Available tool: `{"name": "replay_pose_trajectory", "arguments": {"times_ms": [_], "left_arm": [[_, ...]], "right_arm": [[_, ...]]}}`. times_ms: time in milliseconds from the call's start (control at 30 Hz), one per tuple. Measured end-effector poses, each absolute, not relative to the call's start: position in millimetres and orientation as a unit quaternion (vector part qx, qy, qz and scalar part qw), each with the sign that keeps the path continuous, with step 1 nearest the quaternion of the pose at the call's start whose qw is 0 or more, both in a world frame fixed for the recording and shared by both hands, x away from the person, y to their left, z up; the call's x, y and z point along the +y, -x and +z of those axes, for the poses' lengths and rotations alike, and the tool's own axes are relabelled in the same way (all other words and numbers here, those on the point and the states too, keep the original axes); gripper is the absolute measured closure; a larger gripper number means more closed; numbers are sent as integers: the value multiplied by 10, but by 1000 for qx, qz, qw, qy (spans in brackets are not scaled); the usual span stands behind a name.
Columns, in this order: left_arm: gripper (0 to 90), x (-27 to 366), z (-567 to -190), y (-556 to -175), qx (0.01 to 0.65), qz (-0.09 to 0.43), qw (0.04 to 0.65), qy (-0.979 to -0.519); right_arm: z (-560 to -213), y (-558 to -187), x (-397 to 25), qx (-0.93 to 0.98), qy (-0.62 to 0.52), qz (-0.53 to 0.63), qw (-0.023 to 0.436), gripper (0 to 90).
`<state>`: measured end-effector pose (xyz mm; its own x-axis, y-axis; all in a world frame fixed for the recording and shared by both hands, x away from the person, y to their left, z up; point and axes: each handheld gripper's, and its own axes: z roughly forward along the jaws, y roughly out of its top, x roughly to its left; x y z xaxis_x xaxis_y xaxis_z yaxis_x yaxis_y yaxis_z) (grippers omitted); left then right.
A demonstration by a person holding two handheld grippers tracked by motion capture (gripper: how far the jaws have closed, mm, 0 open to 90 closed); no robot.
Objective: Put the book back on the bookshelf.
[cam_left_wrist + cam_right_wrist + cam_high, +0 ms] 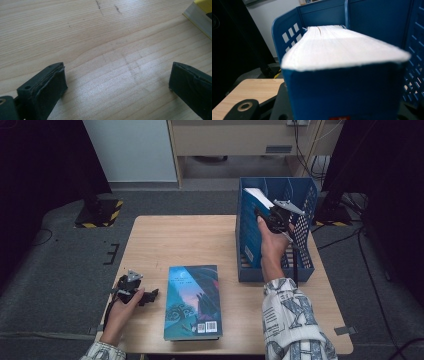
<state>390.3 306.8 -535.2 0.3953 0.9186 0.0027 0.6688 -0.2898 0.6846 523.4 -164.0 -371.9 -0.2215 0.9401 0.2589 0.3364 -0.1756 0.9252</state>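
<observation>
The work here seems to be putting books into the blue rack (250, 270) that stands on the right part of the table (175, 240), and I judge it about half done. The right gripper (270, 215) is closed on a thick blue book (252, 227) and holds it standing on edge inside the rack, near the rack's left wall; in the right gripper view the white page block (342, 50) of this book points toward the back wall of the rack, and the book's cover fills the space between the jaws. I cannot tell if the book already rests on the floor of the rack or is a little above it, so this book is in place but not yet released. A second book (192, 302), with a picture cover, lies flat on the table to the left of the rack, well apart from it, and nothing holds it. The left gripper (150, 296) rests low over the table just left of this second book, jaws wide apart and empty, with bare wood between them. What is left, I think: let go of the blue book, then bring the second book into the rack also.
</observation>
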Motion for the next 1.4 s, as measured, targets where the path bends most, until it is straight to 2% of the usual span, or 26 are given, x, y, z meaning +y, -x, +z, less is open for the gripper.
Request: {"name": "replay_pose_trajectory", "arguments": {"times_ms": [1000, 1400], "left_arm": [[1, 3056, -5354, -3893, 511, 205, 307, -776], [1, 3055, -5353, -3890, 511, 204, 307, -777]], "right_arm": [[-3769, -4817, -1707, 601, -575, 493, 257, 572], [-3740, -4768, -1667, 605, -568, 497, 253, 477]]}}
